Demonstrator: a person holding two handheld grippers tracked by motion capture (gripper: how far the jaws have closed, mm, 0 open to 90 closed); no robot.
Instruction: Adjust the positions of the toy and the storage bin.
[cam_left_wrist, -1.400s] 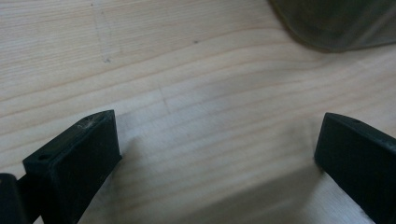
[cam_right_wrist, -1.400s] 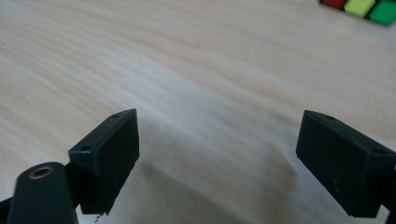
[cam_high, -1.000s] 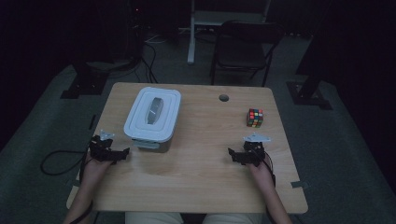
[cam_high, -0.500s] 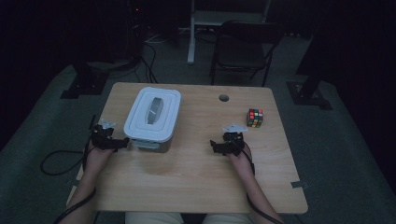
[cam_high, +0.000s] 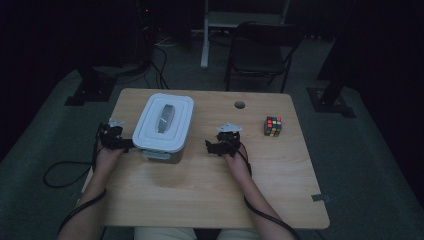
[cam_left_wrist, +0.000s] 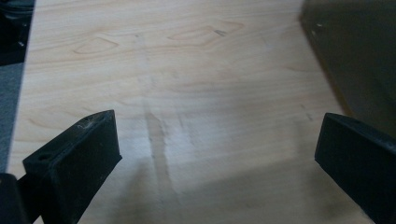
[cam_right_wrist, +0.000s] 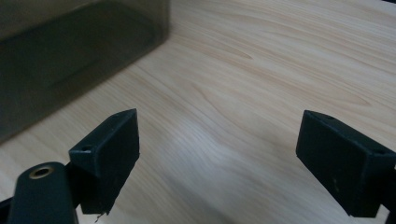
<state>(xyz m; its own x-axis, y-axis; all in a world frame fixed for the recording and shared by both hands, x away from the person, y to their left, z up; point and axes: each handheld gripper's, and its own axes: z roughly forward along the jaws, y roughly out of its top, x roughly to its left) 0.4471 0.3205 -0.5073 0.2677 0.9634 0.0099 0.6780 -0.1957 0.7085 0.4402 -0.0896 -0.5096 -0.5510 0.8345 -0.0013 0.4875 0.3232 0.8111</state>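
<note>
A lidded grey-white plastic box (cam_high: 164, 125) stands on the left half of the wooden table (cam_high: 210, 185). My left gripper (cam_high: 122, 144) is at the box's left side, close to its wall, jaws wide open over bare wood; the box's dark wall (cam_left_wrist: 359, 60) fills the right of the left gripper view. My right gripper (cam_high: 210, 146) hovers open to the right of the box, a short gap away, pointing toward it. In the right gripper view the box wall (cam_right_wrist: 70, 51) is at upper left and nothing lies between the jaws. A colourful puzzle cube (cam_high: 273, 126) sits at the right.
A round cable hole (cam_high: 240, 105) is in the table near its far edge. A dark chair (cam_high: 260, 50) and a desk leg stand beyond the table. Cables trail on the floor at the left. Bare wood stretches across the table's near half.
Both grippers have moved inward toward the box: the right one travelled left from near the table's right side, the left one shifted forward up to the box's left wall.
</note>
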